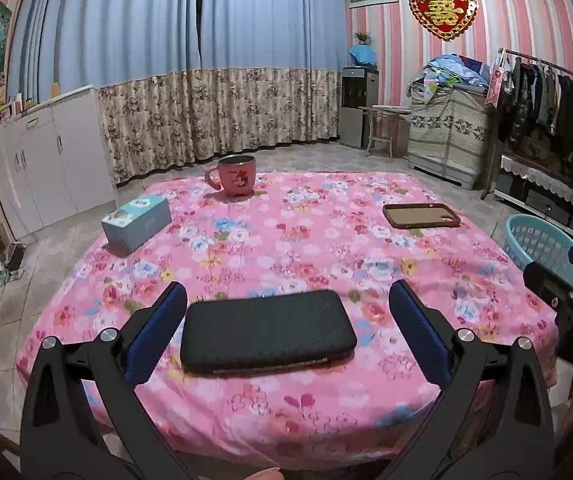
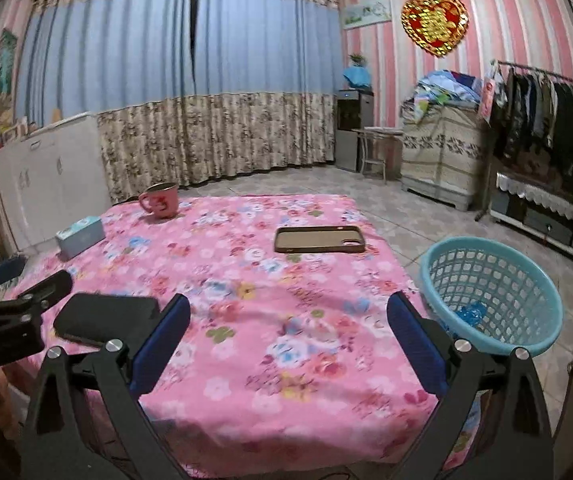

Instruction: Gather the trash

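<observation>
A light blue plastic basket (image 2: 490,292) stands on the floor right of the table, with a crumpled blue scrap (image 2: 471,314) lying inside; its rim also shows in the left wrist view (image 1: 542,248). My left gripper (image 1: 286,300) is open over the table's near edge, its blue pads (image 1: 158,332) either side of a black case (image 1: 268,332) without touching it. My right gripper (image 2: 288,312) is open and empty above the pink flowered tablecloth (image 2: 246,264), left of the basket. The left gripper shows at the left edge of the right wrist view (image 2: 18,312).
On the table stand a pink mug (image 1: 234,176), a light blue tissue box (image 1: 136,222) and a brown phone case (image 1: 420,216). White cabinets (image 1: 46,160) are at left, a clothes rack (image 1: 554,120) at right, curtains behind.
</observation>
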`<state>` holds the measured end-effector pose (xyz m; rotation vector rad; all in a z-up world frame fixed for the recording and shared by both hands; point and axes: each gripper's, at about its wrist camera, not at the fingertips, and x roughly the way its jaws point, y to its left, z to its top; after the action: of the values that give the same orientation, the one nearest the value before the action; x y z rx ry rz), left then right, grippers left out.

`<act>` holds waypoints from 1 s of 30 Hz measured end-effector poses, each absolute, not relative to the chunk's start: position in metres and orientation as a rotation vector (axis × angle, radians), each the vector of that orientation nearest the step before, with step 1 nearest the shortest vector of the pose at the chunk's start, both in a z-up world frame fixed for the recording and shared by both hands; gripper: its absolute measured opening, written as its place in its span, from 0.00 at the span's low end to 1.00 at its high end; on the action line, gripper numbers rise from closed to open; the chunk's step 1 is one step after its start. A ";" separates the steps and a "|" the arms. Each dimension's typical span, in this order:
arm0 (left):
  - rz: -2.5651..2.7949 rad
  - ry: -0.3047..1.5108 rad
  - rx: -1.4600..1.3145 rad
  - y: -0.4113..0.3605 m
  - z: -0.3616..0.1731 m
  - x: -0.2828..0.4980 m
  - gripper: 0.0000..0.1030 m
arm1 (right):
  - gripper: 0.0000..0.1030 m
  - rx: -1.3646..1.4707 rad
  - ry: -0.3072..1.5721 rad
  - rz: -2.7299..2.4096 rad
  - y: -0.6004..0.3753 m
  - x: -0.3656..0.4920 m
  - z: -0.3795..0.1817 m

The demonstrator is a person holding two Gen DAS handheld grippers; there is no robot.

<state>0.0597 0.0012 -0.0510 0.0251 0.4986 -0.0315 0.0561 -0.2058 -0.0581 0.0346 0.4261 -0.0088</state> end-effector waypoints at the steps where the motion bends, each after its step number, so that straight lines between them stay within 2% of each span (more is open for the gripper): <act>1: -0.027 0.499 0.028 0.001 -0.055 0.058 0.95 | 0.94 0.030 0.419 -0.003 -0.203 0.053 -0.060; 15: -0.042 0.470 0.016 0.008 -0.061 0.044 0.95 | 0.94 0.006 0.406 -0.045 -0.195 0.044 -0.069; 30: -0.125 0.457 0.041 -0.010 -0.039 0.059 0.95 | 0.94 0.047 0.410 -0.112 -0.211 0.043 -0.063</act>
<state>0.0591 -0.0102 -0.0393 0.0412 0.4572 -0.1253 0.0429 -0.2113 -0.0626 0.0466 0.4100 -0.1120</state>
